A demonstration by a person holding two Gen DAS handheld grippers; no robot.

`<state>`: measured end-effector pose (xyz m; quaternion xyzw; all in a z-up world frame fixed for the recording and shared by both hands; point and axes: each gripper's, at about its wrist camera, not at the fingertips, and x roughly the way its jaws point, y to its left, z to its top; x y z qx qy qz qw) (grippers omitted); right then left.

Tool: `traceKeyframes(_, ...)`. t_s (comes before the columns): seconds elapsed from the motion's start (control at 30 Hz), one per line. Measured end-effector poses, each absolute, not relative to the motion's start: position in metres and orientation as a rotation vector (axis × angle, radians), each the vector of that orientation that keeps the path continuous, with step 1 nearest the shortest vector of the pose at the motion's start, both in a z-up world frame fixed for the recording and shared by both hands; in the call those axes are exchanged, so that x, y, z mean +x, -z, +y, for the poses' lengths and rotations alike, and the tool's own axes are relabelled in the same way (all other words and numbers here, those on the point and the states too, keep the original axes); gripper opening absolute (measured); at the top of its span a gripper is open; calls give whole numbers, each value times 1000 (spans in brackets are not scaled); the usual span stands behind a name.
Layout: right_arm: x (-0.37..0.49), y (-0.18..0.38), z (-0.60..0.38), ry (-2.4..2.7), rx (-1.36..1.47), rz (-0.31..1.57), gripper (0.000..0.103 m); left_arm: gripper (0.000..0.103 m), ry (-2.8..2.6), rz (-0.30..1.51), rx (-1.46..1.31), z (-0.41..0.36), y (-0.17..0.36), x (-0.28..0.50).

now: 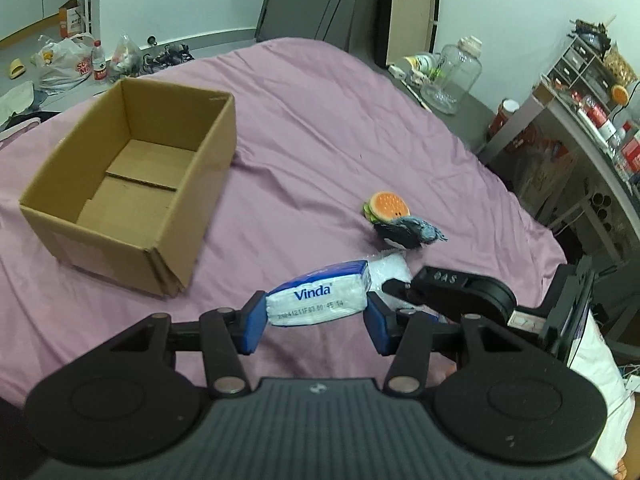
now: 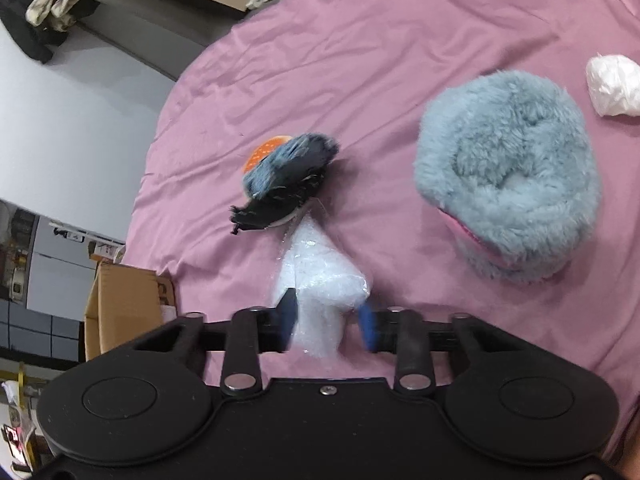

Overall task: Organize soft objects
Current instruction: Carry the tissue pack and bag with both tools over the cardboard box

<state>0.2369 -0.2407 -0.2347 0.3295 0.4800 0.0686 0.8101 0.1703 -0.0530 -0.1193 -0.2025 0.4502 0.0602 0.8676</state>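
Left gripper (image 1: 316, 318) low in the frame's centre, its blue fingers (image 1: 253, 326) clamped on either end of a Vinda tissue pack (image 1: 320, 298), which sits just above the purple bedsheet (image 1: 320, 128). Up in the left half of that view stands the open cardboard box (image 1: 132, 184), nothing visible inside but its folded bottom flaps. Right of centre, a little burger toy (image 1: 387, 206) lies touching a dark blue-grey cloth bundle (image 1: 408, 232), with a clear plastic bag (image 1: 390, 268) just below them. Over to the right wrist view: the right gripper (image 2: 330, 320) sits at lower centre, fingers (image 2: 289, 312) pressed against that crinkly clear plastic bag (image 2: 320, 280) on both sides; it looks gripped, though the blur there makes it hard to be sure. Above it, left of centre, the cloth bundle (image 2: 286, 176) covers most of the burger toy (image 2: 264, 150). On the right side a fluffy blue plush (image 2: 508, 172) rests on the sheet, and a white crumpled lump (image 2: 614, 84) lies at the upper right edge, apart from it.
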Motion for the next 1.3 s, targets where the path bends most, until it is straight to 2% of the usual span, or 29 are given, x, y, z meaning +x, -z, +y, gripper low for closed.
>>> traceKeyframes(0.07, 232, 228, -243, -150, 696, 1016, 19, 51, -128, 939, -431, -48, 117, 169)
traceKeyframes(0.27, 208, 209, -246, -171, 698, 962, 17, 51, -112, 922, -439, -40, 107, 164)
traceKeyframes(0.7, 185, 154, -237, -277, 661, 831, 17, 51, -85, 830, -451, -21, 76, 147)
traceKeyframes(1.3, 181, 98, -179, -353, 602, 754, 18, 50, -138, 717, -484, 45, 34, 161)
